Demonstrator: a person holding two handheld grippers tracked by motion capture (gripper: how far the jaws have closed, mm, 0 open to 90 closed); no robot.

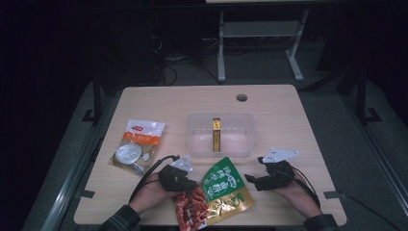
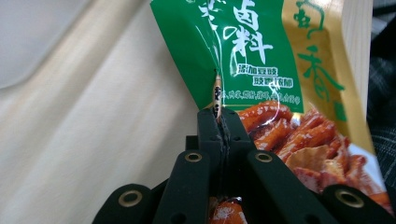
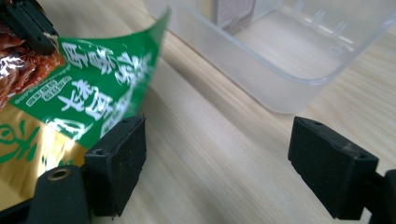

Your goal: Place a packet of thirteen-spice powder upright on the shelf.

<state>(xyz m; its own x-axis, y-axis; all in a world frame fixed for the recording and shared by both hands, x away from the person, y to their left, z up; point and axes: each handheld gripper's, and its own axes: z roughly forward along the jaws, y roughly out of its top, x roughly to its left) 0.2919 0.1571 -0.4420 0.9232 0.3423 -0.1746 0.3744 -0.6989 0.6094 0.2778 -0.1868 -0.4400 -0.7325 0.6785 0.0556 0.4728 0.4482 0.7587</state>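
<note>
- Left claw (image 1: 192, 184) is pinched tight on the edge of the glossy green-and-gold snack pouch with the red food photo (image 1: 222, 191). In the left gripper view the black pads are squeezed together, with the pouch's thin edge (image 2: 216, 93) sticking up between them.
- Right claw (image 1: 252, 179) is spread wide with nothing in it, just to the right of the pouch.
- The pouch sits between the two claws at the near edge of the pale wooden table (image 1: 288, 120), and the clear plastic tub (image 1: 220, 135) is right behind it.
- My guess is it's headed for the tub. Lift slow, since a slick foil edge can slide out of a pinch, and clear the rim before letting go.
- The high view shows a yellow stick packet (image 1: 217, 135) in the tub and a white-and-orange bag (image 1: 138, 144) off to the left.
- The right gripper view shows the pouch's corner (image 3: 140, 56) curling up off the table.
</note>
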